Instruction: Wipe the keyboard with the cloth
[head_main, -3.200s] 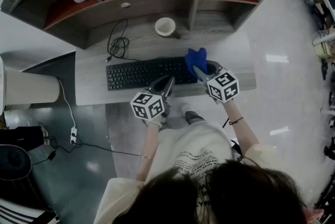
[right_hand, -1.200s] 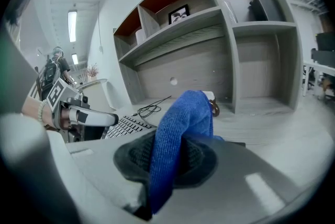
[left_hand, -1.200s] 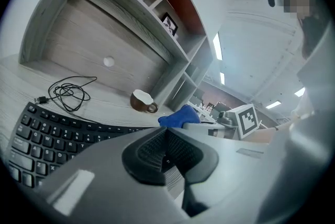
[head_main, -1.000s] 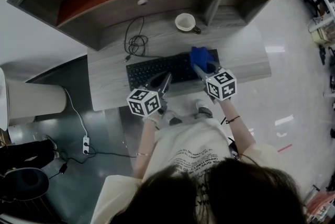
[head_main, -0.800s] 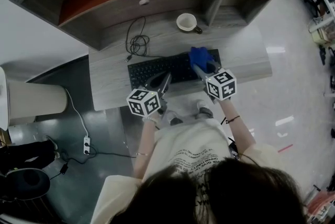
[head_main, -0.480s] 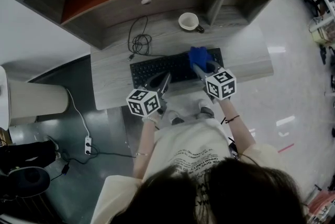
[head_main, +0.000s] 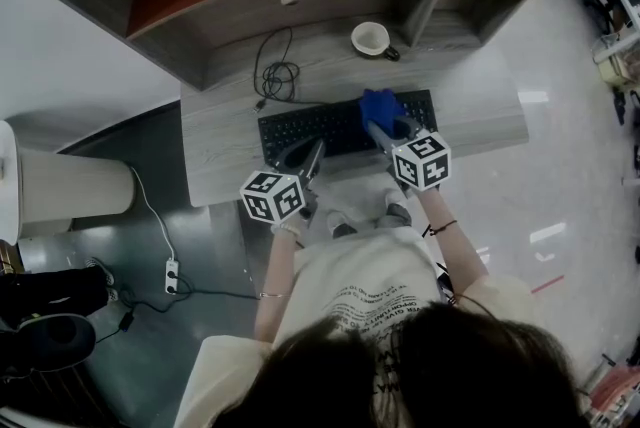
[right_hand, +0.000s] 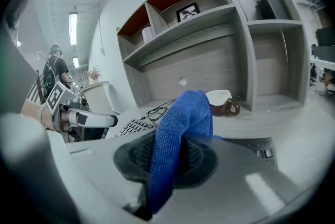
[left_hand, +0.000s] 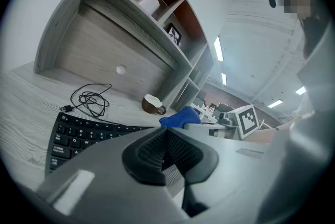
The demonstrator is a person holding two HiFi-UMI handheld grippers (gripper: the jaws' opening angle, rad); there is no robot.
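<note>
Since 3.2 s ago the desk [head_main: 220, 156] has slid toward the right of my head view, while both of my claws sit at much the same spots in it. My right claw [head_main: 377, 130] pinches the blue cloth [head_main: 380, 106] between its 2 jaws. In the right gripper view the cloth [right_hand: 183, 113] rises out of the clamped pads as a folded hump and fills the gap of that claw [right_hand: 174, 161]. The cloth sits over the right part of the black keyboard [head_main: 320, 126], just ahead of the claw's tips; I cannot tell whether it touches the keys. My left claw [head_main: 316, 154] is pressed together with nothing in it and is at the keyboard's near edge, left of the cloth. From the left gripper view its pads [left_hand: 152, 149] meet in 1 line, with the keyboard [left_hand: 78, 134] beyond them and the cloth [left_hand: 180, 117] further right. Behind the keyboard lie a coiled cable [head_main: 278, 76] and 1 mug [head_main: 372, 38].
</note>
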